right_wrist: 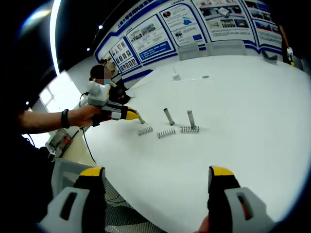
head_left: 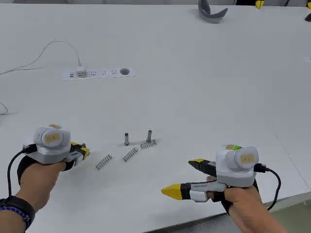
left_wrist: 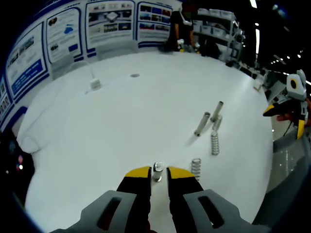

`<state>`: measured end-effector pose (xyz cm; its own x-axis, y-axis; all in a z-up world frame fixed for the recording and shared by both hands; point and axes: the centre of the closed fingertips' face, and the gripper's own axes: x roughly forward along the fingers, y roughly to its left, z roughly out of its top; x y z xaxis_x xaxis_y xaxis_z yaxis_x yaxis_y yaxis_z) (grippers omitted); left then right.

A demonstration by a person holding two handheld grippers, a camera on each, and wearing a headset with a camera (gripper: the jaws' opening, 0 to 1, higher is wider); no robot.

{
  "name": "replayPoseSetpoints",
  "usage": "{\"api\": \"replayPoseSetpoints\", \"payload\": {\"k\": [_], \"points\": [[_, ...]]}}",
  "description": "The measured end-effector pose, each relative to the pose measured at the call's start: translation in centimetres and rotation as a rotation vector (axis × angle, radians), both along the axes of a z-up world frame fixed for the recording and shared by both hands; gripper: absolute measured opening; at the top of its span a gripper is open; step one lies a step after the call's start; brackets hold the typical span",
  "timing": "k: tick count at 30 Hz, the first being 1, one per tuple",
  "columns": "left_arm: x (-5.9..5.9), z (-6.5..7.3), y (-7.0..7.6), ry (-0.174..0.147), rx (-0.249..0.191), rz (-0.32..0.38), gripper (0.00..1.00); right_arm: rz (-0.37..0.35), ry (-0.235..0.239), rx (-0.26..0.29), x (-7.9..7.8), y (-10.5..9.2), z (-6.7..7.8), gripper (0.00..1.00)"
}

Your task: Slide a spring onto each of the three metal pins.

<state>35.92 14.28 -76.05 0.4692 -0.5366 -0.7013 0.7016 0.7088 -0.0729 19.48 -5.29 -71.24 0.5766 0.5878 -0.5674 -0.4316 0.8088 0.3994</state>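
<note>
Right up front, found the black-and-yellow right gripper [head_left: 184, 177] hanging over the near edge of the bench, jaws spread wide, gripping nothing. Underneath everything, had the big white workbench top [head_left: 204, 87]. Over on the other side, saw the matching left gripper [head_left: 85, 152] low over the surface, jaws pinched closed on a short silver metal pin [left_wrist: 157, 171] poking out right at the yellow tips. Couldn't tell about contact with the table.

Further out, roughly between the two tools, spotted a second pin [head_left: 126, 139] and a third pin [head_left: 149, 135] standing upright side by side, both bare. Then the little stuff, lying flat in a loose row:
- a small coiled wire spring [head_left: 103, 161] just beside the left gripper's tips
- a middle spring [head_left: 130, 154] in front of the second pin
- a last spring [head_left: 148, 144] right up against the foot of the third pin

All three well apart from the open right gripper.

Looked like step one, honestly: zero springs threaded. Probably needed the free right gripper sent over to pinch up the spring beside the left tips, then line it up end-on with the held pin and slide it down. Called for careful aim, judging by such a skinny pin and a squashy coil.
</note>
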Motion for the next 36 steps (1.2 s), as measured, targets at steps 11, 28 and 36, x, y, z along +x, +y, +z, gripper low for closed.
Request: {"api": "replayPoseSetpoints", "payload": {"k": [11,28,36], "points": [[0.5,0.0,-0.4,-0.024,0.003,-0.012,0.08,-0.01,0.007,-0.005,-0.2,-0.5,-0.2,0.89],[1.1,0.5,-2.7,-0.039,-0.011,-0.039,0.08,-0.022,0.009,-0.003,-0.5,-0.8,-0.3,0.89],[1.2,0.3,-4.0,-0.041,-0.009,-0.057,0.08,-0.035,0.012,-0.005,-0.8,-1.5,-0.4,0.89]]}}
